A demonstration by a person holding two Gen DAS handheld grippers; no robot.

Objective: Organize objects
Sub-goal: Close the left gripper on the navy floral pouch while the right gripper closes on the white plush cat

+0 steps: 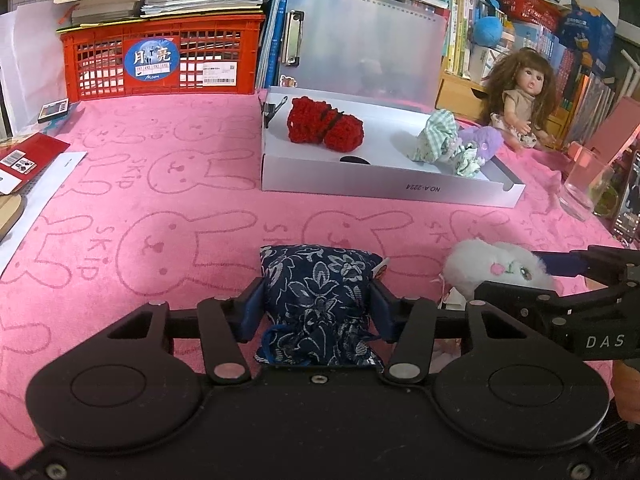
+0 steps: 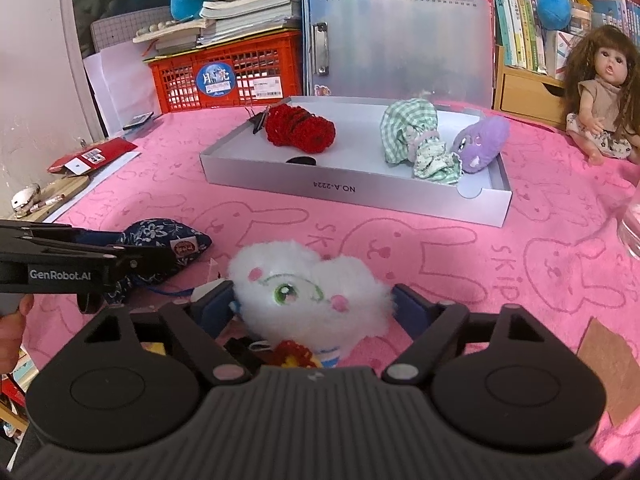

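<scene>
Blue floral pouch (image 1: 320,300) lies on the pink bunny-print cloth (image 1: 160,200), near side, clamped between the pads of the left gripper (image 1: 318,310). Just beside it, to the right, white plush toy (image 2: 308,288) also on the cloth; right gripper (image 2: 312,304) straddles it, fingers (image 2: 412,306) at the fur on both sides, whether they press I cannot tell. Farther back, shallow white box (image 1: 400,192) holds a red knitted piece (image 1: 324,126), green checked cloth (image 1: 440,140), purple plush (image 1: 480,140). Doll (image 1: 520,100) sits beyond the box's right end.
</scene>
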